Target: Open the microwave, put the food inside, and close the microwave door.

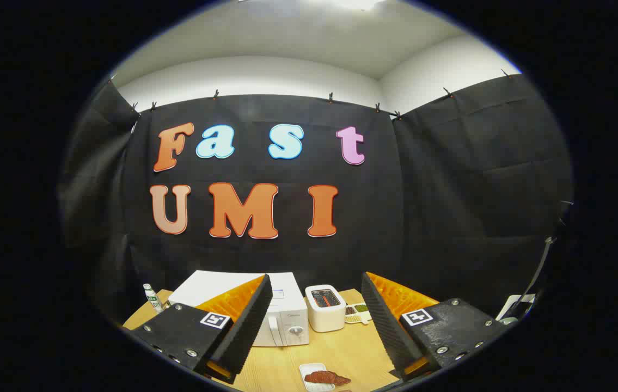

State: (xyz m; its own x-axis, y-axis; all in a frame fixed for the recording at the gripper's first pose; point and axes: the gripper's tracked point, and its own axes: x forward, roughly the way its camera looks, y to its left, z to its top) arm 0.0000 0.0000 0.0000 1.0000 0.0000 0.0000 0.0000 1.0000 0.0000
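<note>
A white microwave [281,313] stands on the wooden table [341,348], its door shut, partly hidden behind my left finger [243,321]. A brown croissant [326,377] lies on a small white plate [314,381] on the table, low between my fingers and nearer than the microwave. My gripper [314,326] is held above the table, open wide, with nothing between its two black ribbed fingers. It is apart from both the microwave and the food.
A white box-shaped appliance [325,307] stands just right of the microwave. Small flat cards [356,313] lie beside it. A small white bottle [152,298] stands at the table's far left corner. Black cloth walls close in the booth behind.
</note>
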